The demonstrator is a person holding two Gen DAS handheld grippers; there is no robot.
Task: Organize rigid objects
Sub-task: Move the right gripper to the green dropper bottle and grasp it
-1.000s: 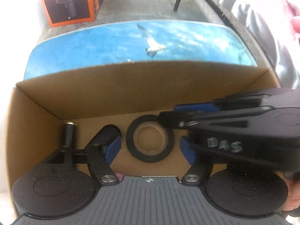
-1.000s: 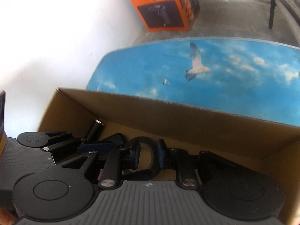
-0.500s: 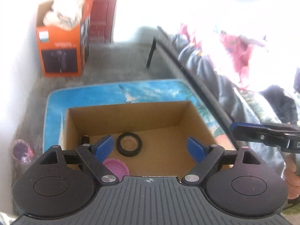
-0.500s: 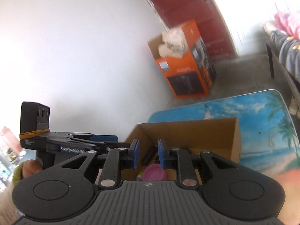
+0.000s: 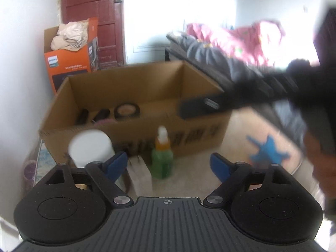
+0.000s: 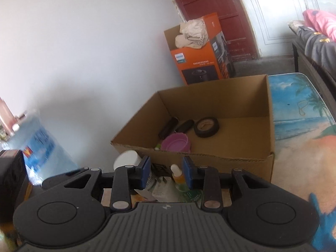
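The open cardboard box (image 6: 210,157) holds a black tape roll (image 6: 206,127), two black cylinders (image 6: 168,128) and a purple lid (image 6: 175,142). In front of its near wall stand a white jar (image 5: 90,147), a small green bottle (image 5: 161,157) with an orange neck, and a white plug (image 6: 163,191). My left gripper (image 5: 169,161) is open wide with its jaws closing and nothing between the pads. My right gripper (image 6: 167,168) has its jaws opening, a narrow gap, and holds nothing. The small bottle (image 6: 178,176) shows beyond that gap.
An orange appliance box (image 6: 201,58) stuffed with cloth stands by the red door. A printed beach mat (image 6: 300,113) covers the surface right of the box. A blue water jug (image 6: 40,147) stands at the left wall. Bedding (image 5: 220,48) lies at the right. My right gripper's blurred body (image 5: 273,90) crosses the left wrist view.
Both grippers have pulled back out of the box and now face it from the front. The tape roll stays inside. The left jaws stand wider; the right jaws have parted slightly.
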